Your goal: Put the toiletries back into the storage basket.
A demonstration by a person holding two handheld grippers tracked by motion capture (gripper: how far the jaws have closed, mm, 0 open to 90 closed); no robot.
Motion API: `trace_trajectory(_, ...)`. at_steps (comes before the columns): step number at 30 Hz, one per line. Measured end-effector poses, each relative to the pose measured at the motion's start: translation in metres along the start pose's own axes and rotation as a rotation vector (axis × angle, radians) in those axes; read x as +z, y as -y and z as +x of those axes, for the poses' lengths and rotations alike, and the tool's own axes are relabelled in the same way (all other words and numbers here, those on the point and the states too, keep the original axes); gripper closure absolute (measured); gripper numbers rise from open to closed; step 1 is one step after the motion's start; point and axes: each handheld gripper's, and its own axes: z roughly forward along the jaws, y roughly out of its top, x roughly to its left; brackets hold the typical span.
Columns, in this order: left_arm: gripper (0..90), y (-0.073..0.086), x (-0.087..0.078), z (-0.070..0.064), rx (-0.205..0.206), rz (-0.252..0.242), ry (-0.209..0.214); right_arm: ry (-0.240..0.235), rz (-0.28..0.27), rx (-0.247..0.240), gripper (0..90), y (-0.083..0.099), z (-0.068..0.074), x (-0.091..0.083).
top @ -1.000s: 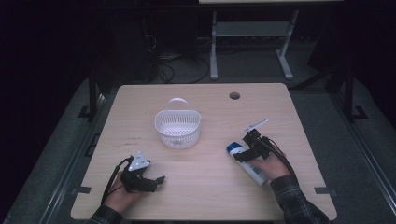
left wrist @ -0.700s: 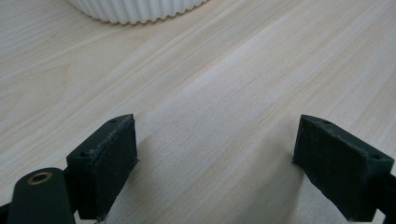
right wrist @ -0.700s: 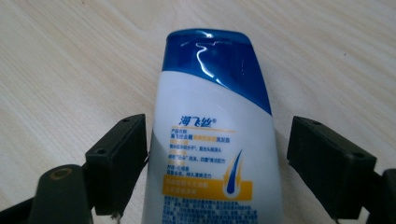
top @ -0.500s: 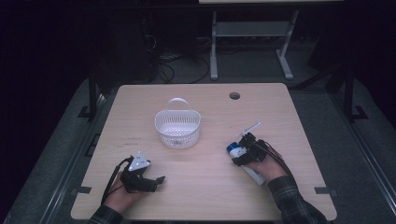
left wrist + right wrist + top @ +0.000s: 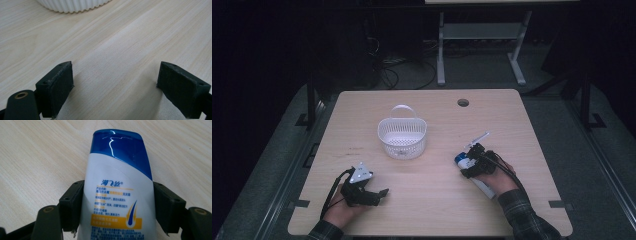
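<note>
A white shampoo bottle (image 5: 117, 187) with a blue cap lies flat on the wooden table (image 5: 432, 210), cap pointing toward the basket side. My right gripper (image 5: 118, 196) has one jaw pressed against each side of the bottle's body, just below the cap. From above, the right gripper (image 5: 472, 161) covers the bottle (image 5: 485, 188) near its cap end, at the table's right. My left gripper (image 5: 380, 194) rests at the front left, open, with bare wood between its jaws (image 5: 115, 82).
A white plastic basket (image 5: 402, 137) with a raised handle stands at the table's middle; its ribbed wall (image 5: 72, 6) shows ahead of the left gripper. A cable hole (image 5: 463, 102) sits near the far edge. A white desk frame (image 5: 477, 40) stands on the floor beyond.
My right gripper has slid slightly left and toward the front, settling lower over the bottle's cap end. The left gripper has not moved.
</note>
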Motion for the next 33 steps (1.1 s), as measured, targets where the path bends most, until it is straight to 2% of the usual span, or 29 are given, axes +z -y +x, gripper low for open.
trace_trajectory(10,12.5,0.000,0.000,0.000,-0.001,-0.003,-0.001,0.001,-0.021,0.012,32.2,0.002,-0.002,-0.004)
trace_trajectory(33,12.5,0.000,0.000,0.000,0.000,-0.003,-0.001,-0.008,-0.191,0.056,32.6,0.017,-0.004,-0.043)
